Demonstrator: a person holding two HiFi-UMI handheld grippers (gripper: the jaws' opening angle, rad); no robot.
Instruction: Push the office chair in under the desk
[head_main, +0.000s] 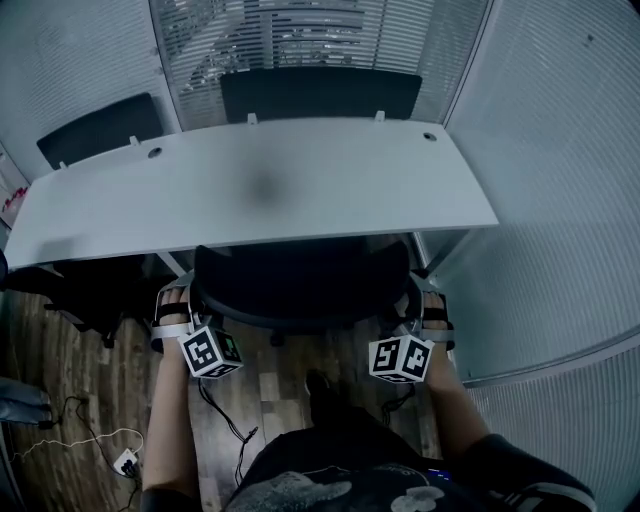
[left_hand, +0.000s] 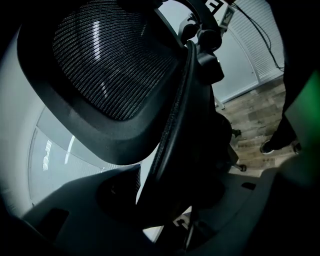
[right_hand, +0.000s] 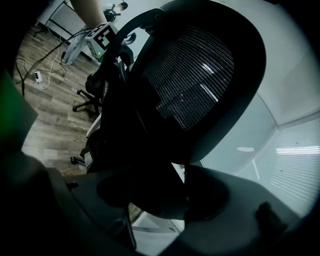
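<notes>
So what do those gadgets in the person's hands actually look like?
The left gripper and right gripper are grey-and-black two-jaw tools, each carrying a white cube printed with black square markers. A thin black cable hangs from each. No sleeves reach the forearms.

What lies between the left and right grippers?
The office chair's backrest, seen in the head view: the left gripper clamps its left edge, the right gripper its right edge.

A black chair (head_main: 300, 285) stands partly under the white tabletop (head_main: 250, 185). The left claw (head_main: 183, 297) and right claw (head_main: 417, 300) sit at its back's 2 sides, above a wood floor (head_main: 90, 380).
</notes>
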